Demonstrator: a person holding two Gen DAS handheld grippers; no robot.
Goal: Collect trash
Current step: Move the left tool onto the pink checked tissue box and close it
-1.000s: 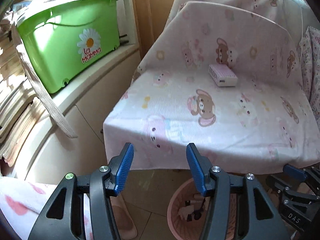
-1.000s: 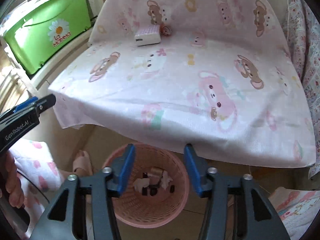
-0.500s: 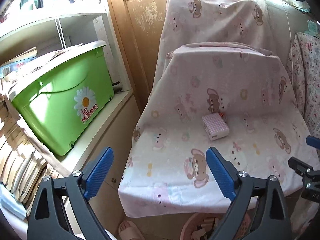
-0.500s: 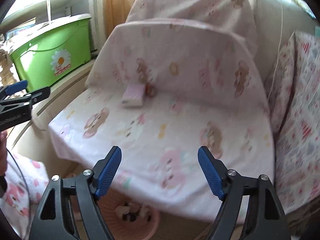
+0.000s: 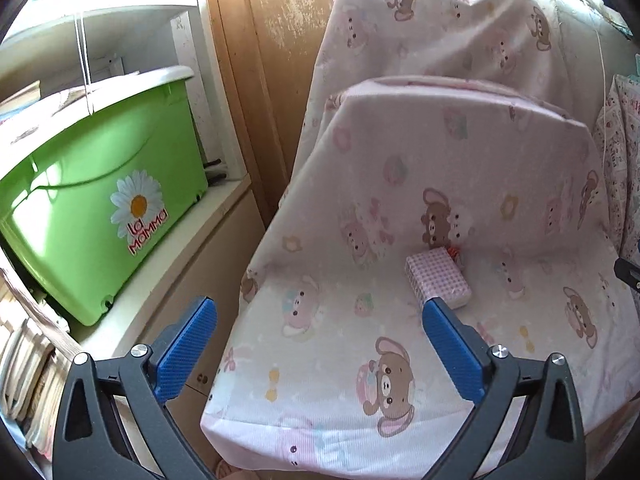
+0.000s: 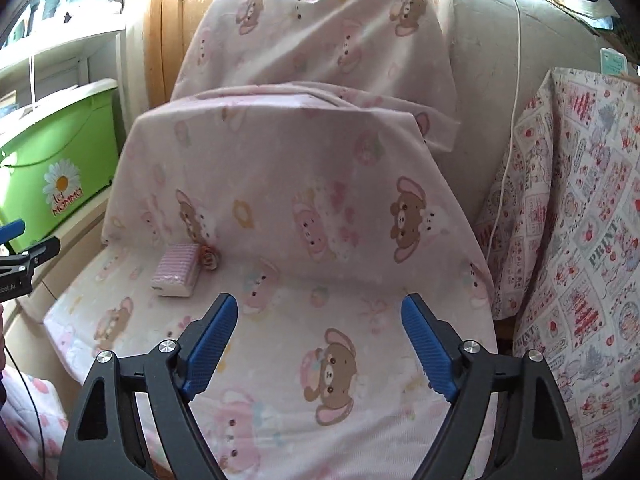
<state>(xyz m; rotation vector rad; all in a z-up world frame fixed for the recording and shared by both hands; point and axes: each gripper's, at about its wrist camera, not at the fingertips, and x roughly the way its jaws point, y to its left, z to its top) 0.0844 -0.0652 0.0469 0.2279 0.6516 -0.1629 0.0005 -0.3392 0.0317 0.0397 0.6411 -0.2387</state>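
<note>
Both tools have lifted away from the pink trash basket they hung over a second ago, and the basket with its scraps has dropped out of both views. Now the left tool (image 5: 320, 344) and the right tool (image 6: 318, 340) hang over a chair seat (image 6: 280, 320) draped in a pink bear-print sheet, their blue-padded jaws spread wide and opening further, with nothing between them. At the back of the seat, against the backrest, lies a pink-checked packet (image 5: 438, 276) with a white end, and a small crumpled red-and-white scrap (image 6: 210, 258) sits touching its far corner. Left of the chair, a green plastic bin (image 5: 100, 208) stands on a white surface (image 5: 192, 236); its daisy sticker reads "la MaMMa". Its contents are hidden. A patchwork cloth (image 6: 580, 240) right of the chair carries the word "PRINT". The left tool's tip, seen from the right wrist, bears lettering too cropped to read.
</note>
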